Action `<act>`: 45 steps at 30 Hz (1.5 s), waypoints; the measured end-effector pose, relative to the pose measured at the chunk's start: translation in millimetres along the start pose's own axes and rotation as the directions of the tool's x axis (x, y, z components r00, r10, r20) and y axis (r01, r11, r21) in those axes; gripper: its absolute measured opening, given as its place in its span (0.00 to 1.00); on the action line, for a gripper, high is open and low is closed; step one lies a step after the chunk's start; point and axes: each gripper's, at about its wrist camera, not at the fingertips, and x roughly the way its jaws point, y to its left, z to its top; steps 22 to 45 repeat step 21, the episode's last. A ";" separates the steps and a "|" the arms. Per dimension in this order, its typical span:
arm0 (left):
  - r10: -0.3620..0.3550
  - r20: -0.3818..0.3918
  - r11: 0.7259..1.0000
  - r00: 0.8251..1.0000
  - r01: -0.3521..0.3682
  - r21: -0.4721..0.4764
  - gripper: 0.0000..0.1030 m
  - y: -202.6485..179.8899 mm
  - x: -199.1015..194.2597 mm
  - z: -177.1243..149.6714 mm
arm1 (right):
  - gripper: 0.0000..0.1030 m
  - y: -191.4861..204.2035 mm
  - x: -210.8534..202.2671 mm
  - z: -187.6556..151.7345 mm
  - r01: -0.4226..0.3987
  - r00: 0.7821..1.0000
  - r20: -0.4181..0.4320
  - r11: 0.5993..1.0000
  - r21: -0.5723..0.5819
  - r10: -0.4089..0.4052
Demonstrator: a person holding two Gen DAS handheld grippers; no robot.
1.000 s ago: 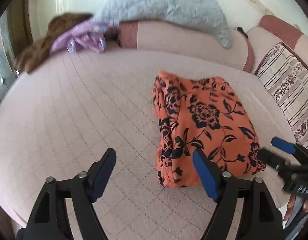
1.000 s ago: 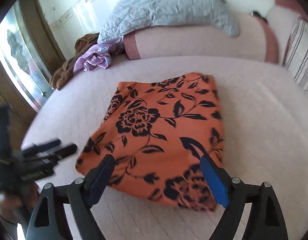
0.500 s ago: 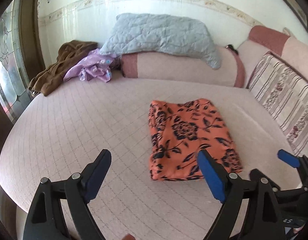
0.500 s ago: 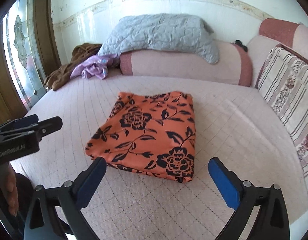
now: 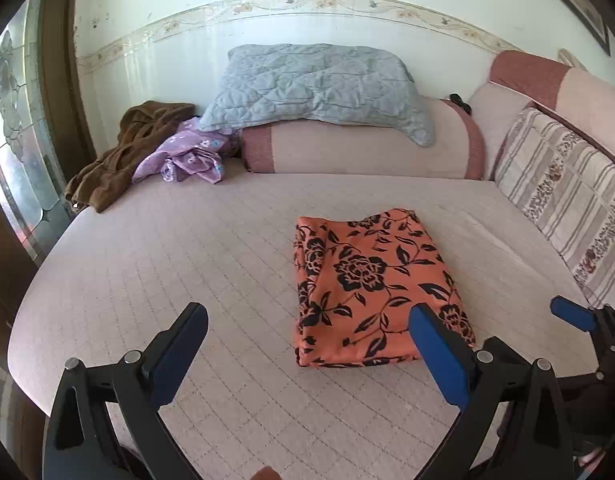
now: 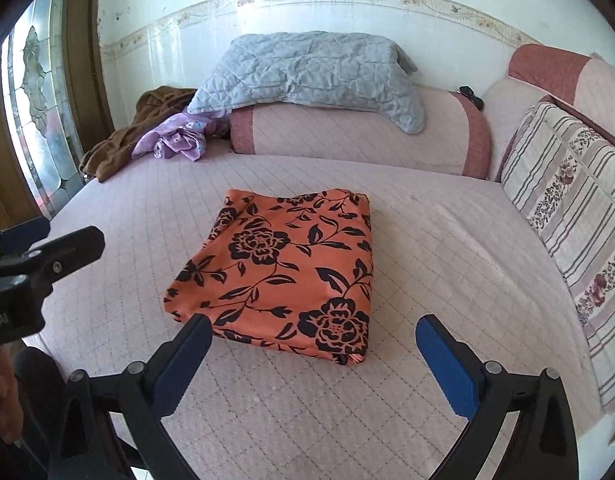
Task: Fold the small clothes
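Daylit white wall [image 5: 187,40] behind pink quilted sofa bed [image 5: 187,260], stained-glass window [image 5: 11,128] left.

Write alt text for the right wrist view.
A folded orange floral cloth lies flat on a pink quilted bed, just beyond the open, empty right gripper. The left gripper shows at the left edge.

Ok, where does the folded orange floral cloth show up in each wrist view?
Left wrist: orange cloth lies right of centre, its near corner behind the right fingertip.
Right wrist: orange cloth lies centre-left, just beyond the left fingertip.
Shared landmark: the grey quilted pillow on the bolster by the wall.
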 end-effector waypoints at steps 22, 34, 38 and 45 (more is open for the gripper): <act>0.009 0.018 0.998 1.000 -0.010 0.068 0.97 -17.8 39.6 16.1 | 1.00 -2.5 34.9 23.6 -0.028 0.999 -0.028 0.999 -0.044 0.026; 0.009 0.018 0.998 1.000 -0.010 0.068 0.97 -17.8 39.6 16.1 | 1.00 -2.5 34.9 23.6 -0.028 0.999 -0.028 0.999 -0.044 0.026; 0.009 0.018 0.998 1.000 -0.010 0.068 0.97 -17.8 39.6 16.1 | 1.00 -2.5 34.9 23.6 -0.028 0.999 -0.028 0.999 -0.044 0.026; 0.009 0.018 0.998 1.000 -0.010 0.068 0.97 -17.8 39.6 16.1 | 1.00 -2.5 34.9 23.6 -0.028 0.999 -0.028 0.999 -0.044 0.026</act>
